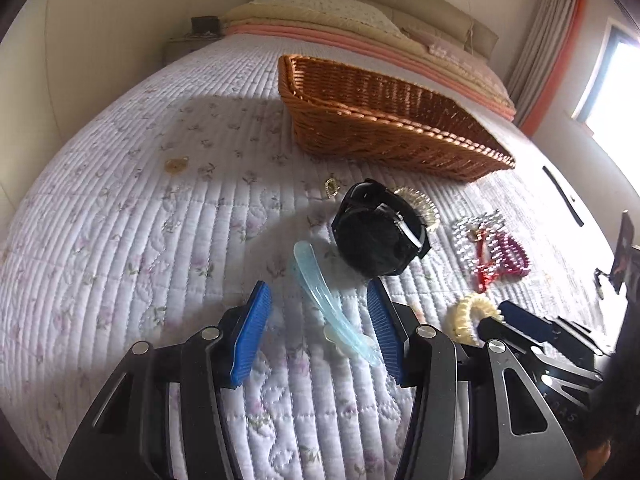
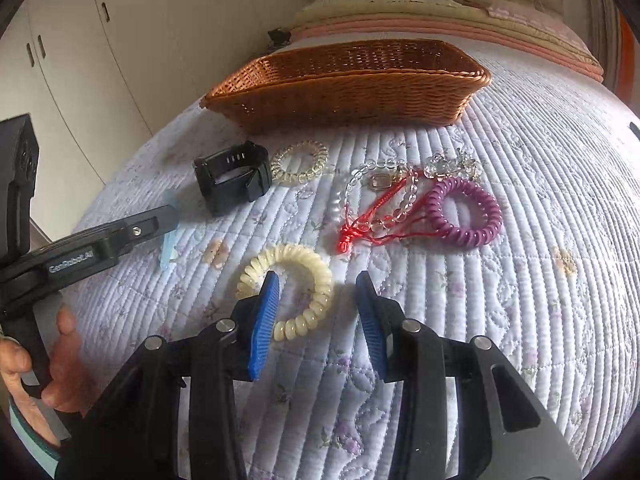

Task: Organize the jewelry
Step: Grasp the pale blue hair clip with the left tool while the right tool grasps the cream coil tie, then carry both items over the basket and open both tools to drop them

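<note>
A wicker basket [image 1: 384, 120] [image 2: 352, 84] stands on the quilted bed. In front of it lie a black watch [image 1: 380, 232] [image 2: 234, 176], a clear coil tie [image 2: 300, 162], a crystal bead bracelet with red cord [image 2: 380, 204], a purple coil tie [image 2: 464, 212] and a cream coil tie [image 2: 288, 292] [image 1: 468, 318]. My left gripper [image 1: 320, 308] is open, its jaws either side of a light blue hair clip [image 1: 332, 304]. My right gripper [image 2: 318, 294] is open, its left fingertip inside the cream coil tie's ring and the ring's right side between the jaws.
Small gold pieces [image 1: 176, 166] [image 1: 331, 188] lie on the quilt left of the watch. Pillows [image 1: 320, 12] are stacked at the bed's head. Wardrobe doors [image 2: 120, 40] stand to the left. The left gripper [image 2: 100, 248] shows in the right wrist view.
</note>
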{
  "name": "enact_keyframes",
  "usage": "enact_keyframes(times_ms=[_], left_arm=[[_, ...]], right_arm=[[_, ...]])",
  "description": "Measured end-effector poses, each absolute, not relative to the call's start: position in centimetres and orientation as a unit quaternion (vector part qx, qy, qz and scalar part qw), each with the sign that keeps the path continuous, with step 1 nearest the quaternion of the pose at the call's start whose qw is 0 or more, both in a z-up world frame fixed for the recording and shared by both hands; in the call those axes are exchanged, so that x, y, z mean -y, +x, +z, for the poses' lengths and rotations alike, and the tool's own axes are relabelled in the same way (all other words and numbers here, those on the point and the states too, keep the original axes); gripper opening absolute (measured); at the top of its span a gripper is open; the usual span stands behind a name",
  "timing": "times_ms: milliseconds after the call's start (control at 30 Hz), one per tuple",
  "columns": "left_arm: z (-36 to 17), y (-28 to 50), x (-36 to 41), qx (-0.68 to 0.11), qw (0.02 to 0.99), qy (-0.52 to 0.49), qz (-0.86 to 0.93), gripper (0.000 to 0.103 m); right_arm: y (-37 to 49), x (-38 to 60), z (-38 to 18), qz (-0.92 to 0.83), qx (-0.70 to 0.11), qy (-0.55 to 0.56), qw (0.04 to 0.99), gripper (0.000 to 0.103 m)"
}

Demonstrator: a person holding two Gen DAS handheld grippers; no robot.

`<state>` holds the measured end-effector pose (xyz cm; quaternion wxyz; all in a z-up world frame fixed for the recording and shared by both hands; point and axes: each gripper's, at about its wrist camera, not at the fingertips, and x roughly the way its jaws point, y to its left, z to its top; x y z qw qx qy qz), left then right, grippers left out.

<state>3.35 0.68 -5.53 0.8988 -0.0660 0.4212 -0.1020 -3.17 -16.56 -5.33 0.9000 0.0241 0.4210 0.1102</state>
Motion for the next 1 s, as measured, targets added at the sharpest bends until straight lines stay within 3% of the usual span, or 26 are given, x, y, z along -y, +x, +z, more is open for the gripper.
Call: enact_keyframes(times_ms=[133,200,300,567,700,767,833,867,900,1000], left_arm=[[-5.6,3.4,0.0,-0.424,0.901,-0.030,-0.089,0.042],[-5.7,3.2,0.0,-0.424,0.902,-0.001,-0.086,0.029],[-5.5,2.8,-0.8,-0.427,0.898,0.011,-0.106,0.021],[-5.6,2.2,-2.7,-0.429,0.892,-0.001,-0.140,0.022],[-5.6,2.1,-2.4,-0.427,0.893,-0.014,-0.142,0.035],[-5.6,2.1,-2.0,-0.424,0.897,-0.004,-0.129,0.035],[-5.7,2.1,-1.5,-0.424,0.898,0.010,-0.118,0.029],[-5.7,2.1,-1.5,-0.422,0.899,0.015,-0.113,0.015],[-5.6,2.2,-1.5,-0.422,0.900,0.015,-0.113,0.008],[-5.4,1.9,-2.0,-0.413,0.902,0.001,-0.124,0.008]], right_arm=[[-3.0,15.9,-5.5,0.106,-0.421,0.005,0.901,0.027],[-3.1,15.9,-5.5,0.108,-0.420,0.006,0.901,0.020],[-3.2,16.3,-5.4,0.111,-0.421,0.017,0.900,0.020],[-3.2,16.3,-5.5,0.109,-0.423,0.024,0.899,0.020],[-2.6,16.6,-5.5,0.112,-0.429,0.034,0.896,0.020],[-2.4,16.4,-5.6,0.110,-0.431,0.032,0.895,0.020],[-2.4,16.2,-5.6,0.108,-0.430,0.026,0.896,0.020],[-2.4,16.2,-5.6,0.109,-0.429,0.024,0.896,0.020],[-2.5,16.2,-5.6,0.111,-0.428,0.024,0.897,0.012],[-2.9,16.1,-5.3,0.119,-0.420,0.030,0.899,0.010]])
